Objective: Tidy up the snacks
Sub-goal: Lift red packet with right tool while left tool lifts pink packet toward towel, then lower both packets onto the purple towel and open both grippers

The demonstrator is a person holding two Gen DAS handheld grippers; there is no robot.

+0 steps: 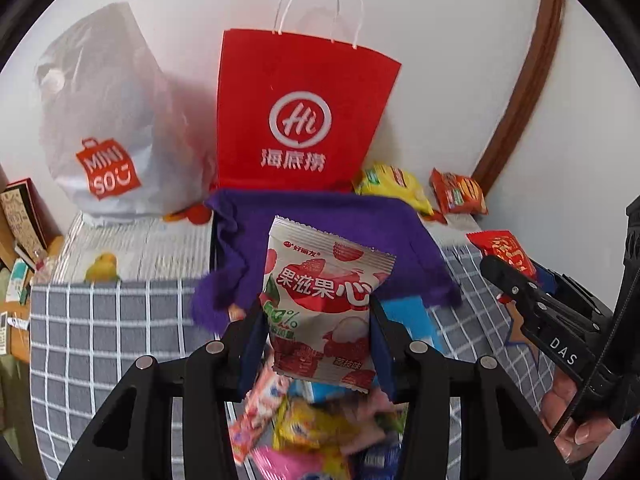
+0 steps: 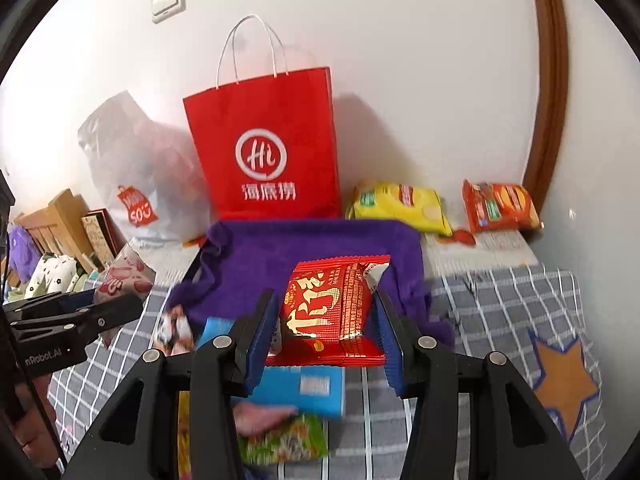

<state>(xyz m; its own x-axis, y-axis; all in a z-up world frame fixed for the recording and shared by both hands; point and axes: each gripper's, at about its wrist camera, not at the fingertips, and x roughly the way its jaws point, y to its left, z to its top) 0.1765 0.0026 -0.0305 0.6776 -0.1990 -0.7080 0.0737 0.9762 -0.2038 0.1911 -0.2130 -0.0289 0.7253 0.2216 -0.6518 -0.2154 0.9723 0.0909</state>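
Note:
My left gripper is shut on a white and red lychee candy packet and holds it up above a pile of loose snack packets. My right gripper is shut on a red and gold snack packet, held above a blue packet. A purple cloth-lined box lies just beyond both grippers. In the left wrist view the right gripper shows at the right with its red packet. In the right wrist view the left gripper shows at the left.
A red paper bag and a white plastic bag stand against the wall behind the box. A yellow chip bag and an orange packet lie at the back right. The surface is a grey checked cloth with a star patch.

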